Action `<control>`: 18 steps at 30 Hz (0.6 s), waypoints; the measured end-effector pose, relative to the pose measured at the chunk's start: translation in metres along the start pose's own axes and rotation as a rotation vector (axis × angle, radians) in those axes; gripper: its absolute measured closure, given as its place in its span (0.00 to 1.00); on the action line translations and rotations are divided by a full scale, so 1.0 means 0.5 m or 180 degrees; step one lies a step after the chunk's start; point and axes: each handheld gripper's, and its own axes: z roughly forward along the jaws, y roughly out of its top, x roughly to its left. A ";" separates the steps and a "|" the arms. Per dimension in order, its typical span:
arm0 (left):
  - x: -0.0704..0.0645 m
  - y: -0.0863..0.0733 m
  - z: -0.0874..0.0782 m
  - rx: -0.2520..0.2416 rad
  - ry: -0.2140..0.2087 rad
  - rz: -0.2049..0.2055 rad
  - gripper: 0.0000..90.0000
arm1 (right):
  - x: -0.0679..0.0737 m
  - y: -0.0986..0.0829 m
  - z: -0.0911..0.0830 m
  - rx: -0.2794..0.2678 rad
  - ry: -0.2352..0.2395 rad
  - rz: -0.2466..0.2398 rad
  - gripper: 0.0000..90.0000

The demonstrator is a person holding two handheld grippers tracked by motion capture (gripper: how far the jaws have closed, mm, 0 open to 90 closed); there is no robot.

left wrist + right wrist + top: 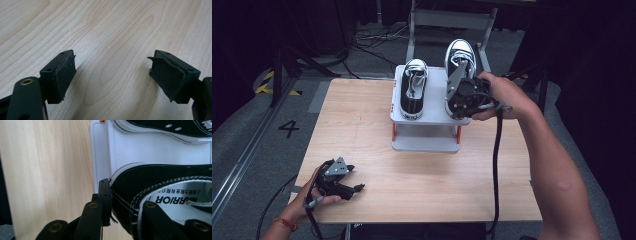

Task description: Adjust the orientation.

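Note:
Two black-and-white sneakers lie on a white two-level rack (427,132) at the table's far middle. The left sneaker (414,87) lies flat on the top shelf. My right gripper (462,100) is shut on the heel of the right sneaker (460,57), whose toe points away past the rack's far edge. In the right gripper view, the right gripper (125,200) has one jaw outside the heel of that sneaker (155,180) and the other inside the collar. My left gripper (354,187) rests open at the table's front left, and in the left gripper view the left gripper (112,75) holds nothing.
The wooden table (362,125) stretches bare between the rack and my left hand. The other sneaker (162,127) lies beyond on the white shelf (140,150). Cables (372,42) and metal frame legs (447,20) stand on the floor behind the table. A black cable (497,165) trails from the right gripper.

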 end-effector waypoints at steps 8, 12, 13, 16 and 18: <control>-0.002 -0.002 -0.002 -0.0010 0.0010 -0.0008 0.24 | -0.039 0.025 0.047 0.0000 0.0158 -0.0052 0.87; -0.003 -0.002 -0.002 -0.0014 0.0020 -0.0017 0.24 | -0.058 0.030 0.074 0.0047 0.0204 -0.0040 0.87; -0.003 -0.003 -0.003 -0.0015 0.0019 -0.0021 0.25 | -0.062 0.030 0.080 0.0021 0.0230 -0.0016 0.87; -0.004 -0.003 -0.003 -0.0013 0.0020 -0.0020 0.25 | -0.070 0.032 0.096 0.0071 0.0301 -0.0031 0.87; -0.004 -0.003 -0.003 -0.0013 0.0020 -0.0020 0.25 | -0.076 0.032 0.111 0.0125 0.0343 -0.0045 0.87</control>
